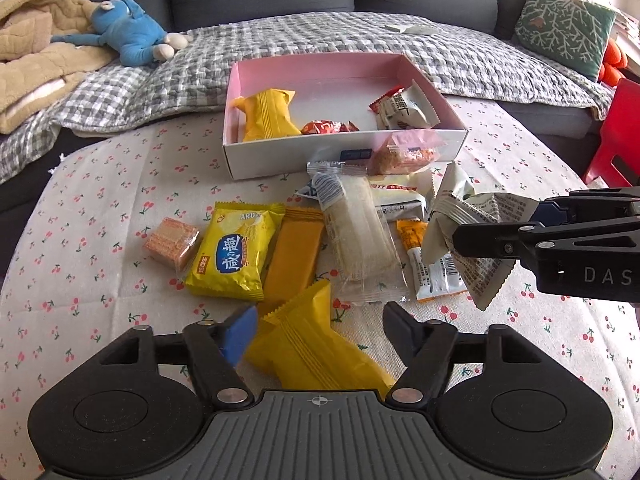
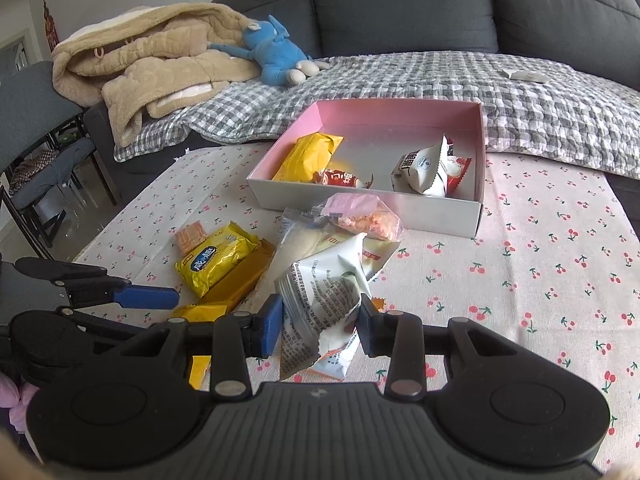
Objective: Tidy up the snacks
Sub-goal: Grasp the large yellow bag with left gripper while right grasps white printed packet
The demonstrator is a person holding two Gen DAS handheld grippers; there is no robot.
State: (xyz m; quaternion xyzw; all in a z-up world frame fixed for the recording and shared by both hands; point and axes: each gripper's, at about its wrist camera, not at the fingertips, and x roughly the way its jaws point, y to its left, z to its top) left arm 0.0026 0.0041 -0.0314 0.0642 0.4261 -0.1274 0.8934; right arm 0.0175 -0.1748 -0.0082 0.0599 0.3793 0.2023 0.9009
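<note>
A pink-lined box (image 1: 248, 152) (image 2: 478, 184) stands on the cherry-print tablecloth and holds a yellow pack (image 1: 266, 116), a red candy (image 1: 326, 127) and a white pack (image 1: 404, 114). Loose snacks lie in front of it. My left gripper (image 1: 320, 326) is open around a yellow wrapped snack (image 1: 316, 348) lying on the cloth. My right gripper (image 2: 320, 320) is shut on a white-green packet (image 2: 320, 300) and holds it above the pile; it also shows in the left wrist view (image 1: 464, 236).
The pile holds a yellow biscuit bag (image 1: 234, 256), an orange bar (image 1: 294, 252), a clear-wrapped cake (image 1: 360, 236), wafers (image 1: 172, 242) and a pink bag (image 1: 404, 152). Behind is a sofa with a checked blanket (image 1: 320, 36), a blue plush (image 1: 128, 36) and a red chair (image 1: 616, 128).
</note>
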